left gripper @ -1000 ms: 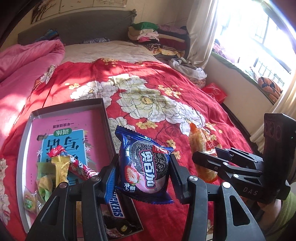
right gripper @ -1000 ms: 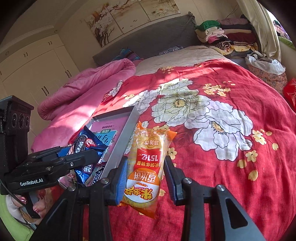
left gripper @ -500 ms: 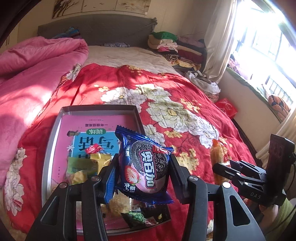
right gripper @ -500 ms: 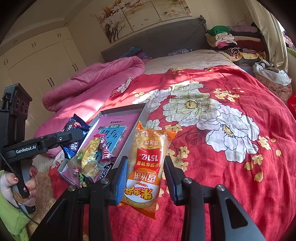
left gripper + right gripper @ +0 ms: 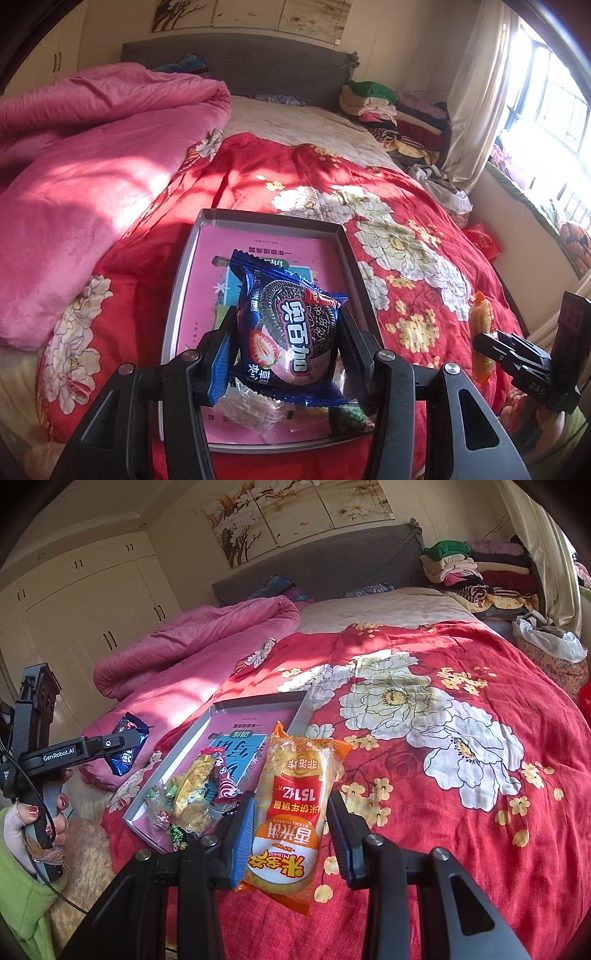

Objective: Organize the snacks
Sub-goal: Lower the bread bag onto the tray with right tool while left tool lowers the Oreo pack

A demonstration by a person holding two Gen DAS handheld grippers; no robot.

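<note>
The cookie pack (image 5: 291, 332) hangs pinched in the left gripper (image 5: 286, 354), held over the tray (image 5: 266, 218), likely so it can drop among the snacks there. The rice-cracker bag (image 5: 291, 812) is squeezed between the right gripper's (image 5: 290, 834) jaws, just beside the tray above the red bedspread (image 5: 461, 812), probably waiting its turn. Count: one tray, two held packs, and a heap of small sweets (image 5: 192, 801) too tangled to number, bunched at the tray's near end.
</note>
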